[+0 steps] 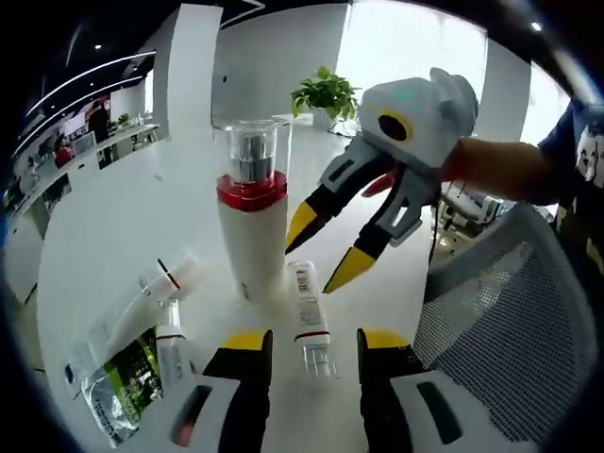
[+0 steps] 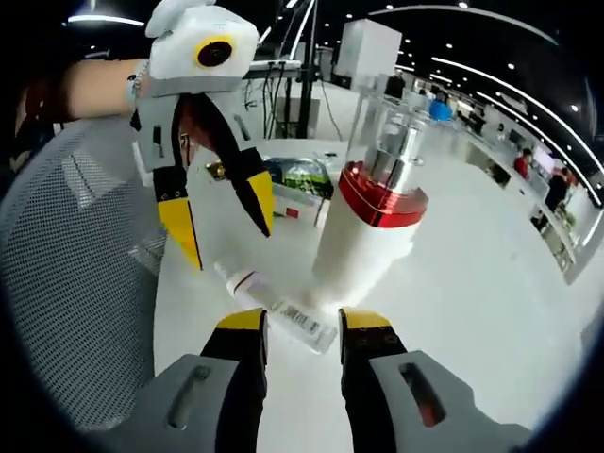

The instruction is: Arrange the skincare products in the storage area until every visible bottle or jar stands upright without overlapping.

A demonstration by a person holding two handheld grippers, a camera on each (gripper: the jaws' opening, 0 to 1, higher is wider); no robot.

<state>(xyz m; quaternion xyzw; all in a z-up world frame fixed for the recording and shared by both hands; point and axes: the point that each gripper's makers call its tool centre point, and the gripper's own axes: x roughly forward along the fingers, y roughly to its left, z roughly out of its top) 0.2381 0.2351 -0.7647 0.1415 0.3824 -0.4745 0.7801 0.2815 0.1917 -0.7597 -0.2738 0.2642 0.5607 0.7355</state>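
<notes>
A tall white bottle [image 1: 250, 222] [image 2: 368, 236] with a red band and a clear cap stands upright on the white table. Just in front of it a small clear tube [image 1: 310, 316] [image 2: 278, 307] with a barcode label lies flat. My left gripper [image 1: 314, 344] is open, and the tube's cap end lies between its yellow tips without being touched. My right gripper [image 2: 302, 326] is open as well, low over the tube's other end. Each gripper shows in the other's view: the right gripper [image 1: 321, 260] beside the bottle, the left gripper [image 2: 225, 231] above the tube.
A white tube [image 1: 151, 297] and a green foil packet [image 1: 123, 387] [image 2: 302, 179] lie flat left of the bottle. A grey mesh basket [image 1: 500, 321] [image 2: 75, 283] stands at the table's side. A potted plant [image 1: 326, 94] is far behind. A person's arm [image 1: 510, 170] holds the right gripper.
</notes>
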